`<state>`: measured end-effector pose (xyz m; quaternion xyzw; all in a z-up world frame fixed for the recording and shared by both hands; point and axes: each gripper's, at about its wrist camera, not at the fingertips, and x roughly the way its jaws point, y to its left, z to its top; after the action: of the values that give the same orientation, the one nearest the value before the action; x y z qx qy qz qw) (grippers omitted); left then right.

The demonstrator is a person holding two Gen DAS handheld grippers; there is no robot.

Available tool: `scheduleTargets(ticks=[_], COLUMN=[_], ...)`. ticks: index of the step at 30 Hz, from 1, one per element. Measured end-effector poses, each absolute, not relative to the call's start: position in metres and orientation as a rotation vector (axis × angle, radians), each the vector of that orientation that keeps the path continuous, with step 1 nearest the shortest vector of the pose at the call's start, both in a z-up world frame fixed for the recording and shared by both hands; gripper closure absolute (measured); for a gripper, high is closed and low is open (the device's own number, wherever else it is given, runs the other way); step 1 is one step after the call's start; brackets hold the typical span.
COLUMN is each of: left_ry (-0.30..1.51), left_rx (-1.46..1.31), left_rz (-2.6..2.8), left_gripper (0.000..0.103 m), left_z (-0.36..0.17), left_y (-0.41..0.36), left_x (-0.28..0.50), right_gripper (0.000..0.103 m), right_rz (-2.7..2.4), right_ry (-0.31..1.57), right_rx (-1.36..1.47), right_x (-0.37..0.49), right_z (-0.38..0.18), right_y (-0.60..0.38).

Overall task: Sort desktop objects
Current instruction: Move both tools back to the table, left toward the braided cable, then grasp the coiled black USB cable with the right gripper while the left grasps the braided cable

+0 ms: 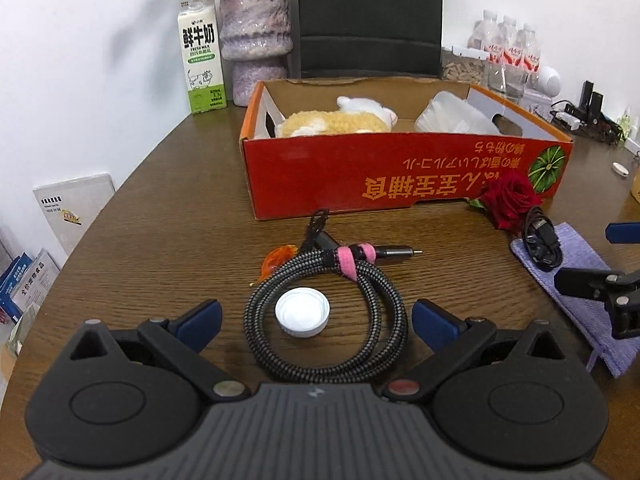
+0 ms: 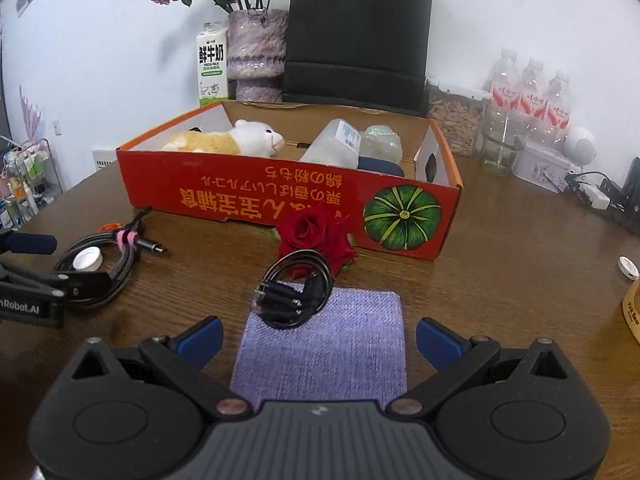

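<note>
A red cardboard box [image 1: 400, 176] [image 2: 248, 196] stands on the wooden table and holds a plush toy [image 1: 340, 122] [image 2: 228, 140] and a plastic container [image 1: 452, 114] [image 2: 336, 144]. My left gripper [image 1: 316, 316] is open, its jaws either side of a coiled braided cable [image 1: 372, 304] [image 2: 116, 256] with a white bottle cap [image 1: 302, 311] [image 2: 89, 259] inside the coil. My right gripper [image 2: 320, 338] is open and empty over a purple cloth [image 2: 324, 348] [image 1: 580, 280]. A black cable [image 2: 296, 292] [image 1: 540, 240] lies on the cloth's far edge. A red rose [image 2: 316, 236] [image 1: 510, 200] lies by the box.
A milk carton [image 1: 200, 56], a vase [image 1: 256, 36], a black bag [image 2: 356, 36], a jar [image 2: 454, 120] and water bottles [image 2: 528, 100] stand behind the box. An orange wrapper [image 1: 276, 260] lies by the braided cable. A small white object [image 2: 628, 268] lies at the far right.
</note>
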<state>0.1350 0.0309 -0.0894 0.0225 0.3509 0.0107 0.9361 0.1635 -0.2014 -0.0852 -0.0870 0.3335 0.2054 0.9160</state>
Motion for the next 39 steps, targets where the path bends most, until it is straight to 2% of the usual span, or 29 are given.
scheduleTargets(ticks=[8, 12, 16, 24, 26, 29, 39], left_ry=[0.734, 0.718, 0.696, 0.697, 0.697, 0.697, 0.697], left_rx=[0.022, 0.003, 0.003, 0.002, 0.002, 0.002, 0.004], left_rz=[0.020, 0.024, 0.026, 0.026, 0.026, 0.025, 0.025], left_gripper=[0.000, 0.000, 0.000, 0.000, 0.000, 0.000, 0.000], left_z=[-0.097, -0.099, -0.101, -0.100, -0.100, -0.100, -0.100], left_y=[0.033, 0.035, 0.034, 0.034, 0.034, 0.034, 0.034], left_x=[0.151, 0.155, 0.154, 0.154, 0.154, 0.154, 0.153], right_gripper=[0.002, 0.012, 0.028, 0.030, 0.035, 0.053, 0.055], right_rz=[0.424, 0.420, 0.431, 0.435, 0.439, 0.460, 0.483], right_ry=[0.699, 0.692, 0.667, 0.650, 0.648, 0.636, 0.615], right_rx=[-0.174, -0.160, -0.144, -0.144, -0.143, -0.143, -0.140], right_x=[0.189, 0.196, 0.195, 0.191, 0.190, 0.186, 0.175], right_z=[-0.092, -0.097, -0.101, -0.101, -0.101, -0.100, -0.097], right_y=[-0.191, -0.187, -0.187, -0.187, -0.187, -0.185, -0.183])
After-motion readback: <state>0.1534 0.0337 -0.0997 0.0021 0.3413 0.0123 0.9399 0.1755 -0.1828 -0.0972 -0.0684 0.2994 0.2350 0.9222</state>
